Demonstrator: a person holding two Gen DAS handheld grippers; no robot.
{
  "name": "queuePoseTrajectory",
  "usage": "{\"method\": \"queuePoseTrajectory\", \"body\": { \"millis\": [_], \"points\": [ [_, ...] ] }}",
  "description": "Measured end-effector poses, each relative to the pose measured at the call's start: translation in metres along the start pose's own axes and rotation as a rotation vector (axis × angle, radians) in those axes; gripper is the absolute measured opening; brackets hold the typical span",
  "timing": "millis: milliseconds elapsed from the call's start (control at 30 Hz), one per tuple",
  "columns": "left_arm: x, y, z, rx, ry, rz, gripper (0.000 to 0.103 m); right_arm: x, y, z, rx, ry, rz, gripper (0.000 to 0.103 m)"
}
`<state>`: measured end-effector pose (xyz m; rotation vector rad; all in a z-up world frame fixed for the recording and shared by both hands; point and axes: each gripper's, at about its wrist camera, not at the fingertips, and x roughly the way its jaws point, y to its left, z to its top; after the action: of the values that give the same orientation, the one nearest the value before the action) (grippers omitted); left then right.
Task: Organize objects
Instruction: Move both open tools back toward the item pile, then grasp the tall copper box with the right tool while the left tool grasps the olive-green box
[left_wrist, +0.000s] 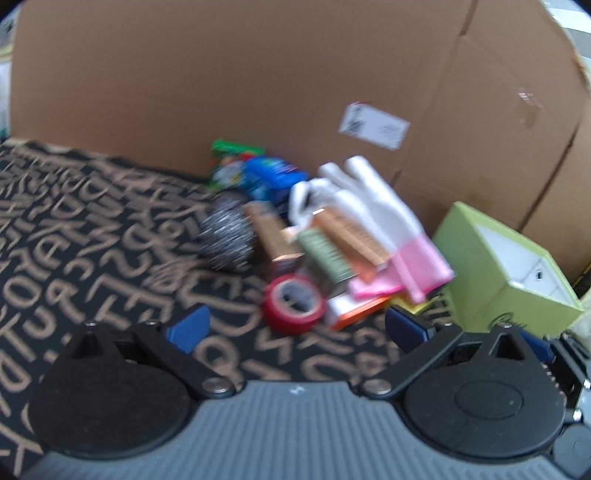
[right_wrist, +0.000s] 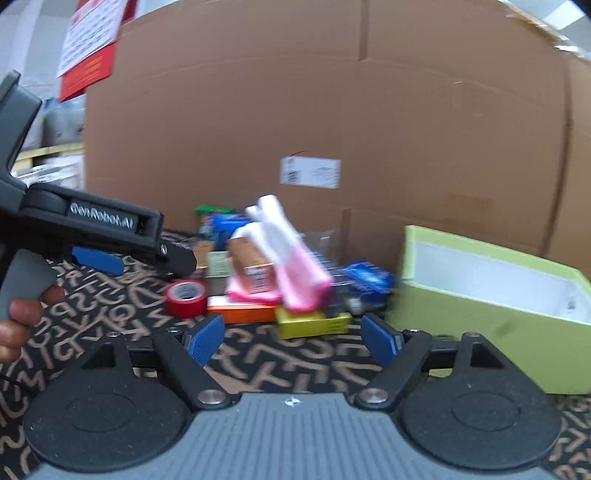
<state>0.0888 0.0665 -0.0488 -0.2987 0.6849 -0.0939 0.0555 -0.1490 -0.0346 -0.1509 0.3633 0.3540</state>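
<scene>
A pile of small objects lies on a black cloth with tan letters. It holds a red tape roll, a steel scourer, a white and pink glove, several small boxes and blue packets. An open green box stands to the right of the pile. My left gripper is open and empty, just short of the tape roll. My right gripper is open and empty in front of a yellow box. The left gripper also shows at the left of the right wrist view.
A large brown cardboard box stands behind the pile like a wall. A hand holds the left gripper's handle. Red and white signs and shelves are at the far left.
</scene>
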Motion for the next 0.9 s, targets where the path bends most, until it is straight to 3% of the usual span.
{"method": "queuePoseTrajectory", "body": {
  "millis": [33, 167, 267, 533, 667, 900],
  "points": [
    [-0.001, 0.007, -0.002, -0.005, 0.003, 0.003, 0.103, 0.004, 0.004, 0.001, -0.002, 0.003, 0.013, 0.082],
    [-0.003, 0.021, 0.002, -0.018, 0.001, -0.022, 0.102, 0.032, 0.009, 0.014, -0.01, 0.01, 0.068, 0.059],
    [-0.008, 0.02, 0.009, -0.007, -0.012, -0.054, 0.095, 0.056, 0.012, 0.026, -0.04, 0.004, 0.066, 0.048],
    [0.009, 0.01, 0.023, 0.01, -0.017, -0.062, 0.087, 0.114, 0.021, 0.04, -0.107, 0.06, 0.055, 0.037],
    [0.029, 0.0, 0.032, 0.024, 0.01, -0.076, 0.072, 0.104, 0.018, 0.033, -0.074, 0.06, 0.055, 0.033],
    [0.068, -0.025, 0.042, 0.044, 0.045, -0.038, 0.068, 0.049, 0.002, 0.014, 0.02, 0.04, 0.055, 0.031]
  ]
}}
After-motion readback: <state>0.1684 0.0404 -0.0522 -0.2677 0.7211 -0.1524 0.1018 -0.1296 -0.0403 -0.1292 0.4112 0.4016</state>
